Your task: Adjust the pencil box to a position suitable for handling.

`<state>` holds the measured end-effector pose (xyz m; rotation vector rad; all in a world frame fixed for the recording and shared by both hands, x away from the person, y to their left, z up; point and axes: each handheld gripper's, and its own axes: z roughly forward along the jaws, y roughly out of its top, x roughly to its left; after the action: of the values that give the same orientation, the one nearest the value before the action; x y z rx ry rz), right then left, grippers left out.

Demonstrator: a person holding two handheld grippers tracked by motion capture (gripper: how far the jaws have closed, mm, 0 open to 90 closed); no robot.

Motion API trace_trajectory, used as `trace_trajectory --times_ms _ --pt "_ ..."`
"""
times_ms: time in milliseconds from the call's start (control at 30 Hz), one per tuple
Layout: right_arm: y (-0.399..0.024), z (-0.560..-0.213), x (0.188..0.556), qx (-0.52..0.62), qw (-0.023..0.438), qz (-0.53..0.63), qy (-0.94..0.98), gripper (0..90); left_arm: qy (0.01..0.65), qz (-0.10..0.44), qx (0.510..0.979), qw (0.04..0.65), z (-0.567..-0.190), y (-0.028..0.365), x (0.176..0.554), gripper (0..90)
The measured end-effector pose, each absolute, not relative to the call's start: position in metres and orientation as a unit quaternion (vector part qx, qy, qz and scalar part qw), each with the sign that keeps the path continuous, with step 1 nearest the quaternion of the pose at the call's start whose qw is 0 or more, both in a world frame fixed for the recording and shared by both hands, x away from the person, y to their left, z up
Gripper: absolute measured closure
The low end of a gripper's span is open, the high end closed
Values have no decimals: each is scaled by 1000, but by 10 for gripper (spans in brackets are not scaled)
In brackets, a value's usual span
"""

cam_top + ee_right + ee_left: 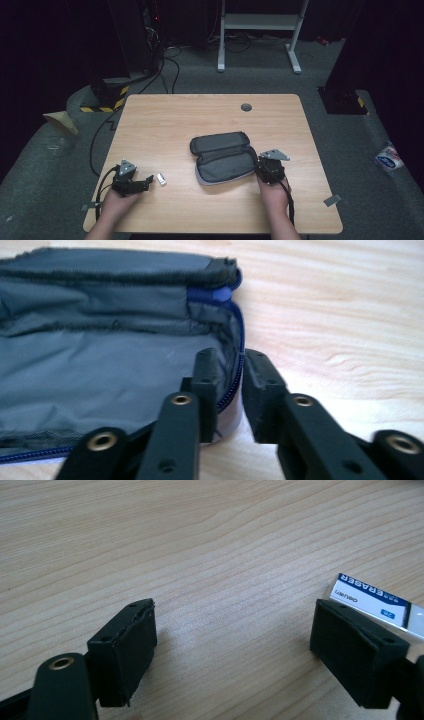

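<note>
The pencil case (223,157) lies flapped open in the middle of the bench (165,120), and the right tongs (263,165) are at its near right edge. In the right gripper view the two jaws straddle the case's rim (235,370), one inside the lining, one outside by the blue zip, closed down on the wall of fabric. That looks like a pinch to hold the case steady.

Over on the left, the left tongs (149,178) rest low on the bench with jaws wide apart and nothing between them. The eraser (375,600) sits just beyond the right-hand jaw, outside the gap; in the high view it is the small white block (161,179) just beside the tips.

My read: the case is braced, the eraser pick comes next. The left tongs need to shift sideways to bracket it, then close.

Hard to tell: one end of the eraser is hidden behind the jaw, and how firmly the fabric is actually gripped.
</note>
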<state>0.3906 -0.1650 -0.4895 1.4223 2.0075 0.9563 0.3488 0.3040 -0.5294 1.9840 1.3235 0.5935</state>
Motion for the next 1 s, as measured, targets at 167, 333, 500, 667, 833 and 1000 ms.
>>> trace_trajectory --times_ms 167,333,500,667,833,1000 --pt "-163 -493 383 518 245 354 739 818 507 229 761 334 -528 306 347 247" --pt "-152 -495 368 503 233 365 748 808 507 250 752 339 -517 304 341 300" --pt "-144 -494 357 487 223 381 753 760 483 257 751 370 -505 290 332 323" --pt "-152 -483 347 486 232 410 736 685 439 240 770 396 -498 263 325 371" --pt "-174 -484 348 513 248 401 717 701 401 188 792 420 -497 228 322 415" --pt "-179 -504 363 532 236 363 728 714 381 159 809 418 -504 194 331 436"
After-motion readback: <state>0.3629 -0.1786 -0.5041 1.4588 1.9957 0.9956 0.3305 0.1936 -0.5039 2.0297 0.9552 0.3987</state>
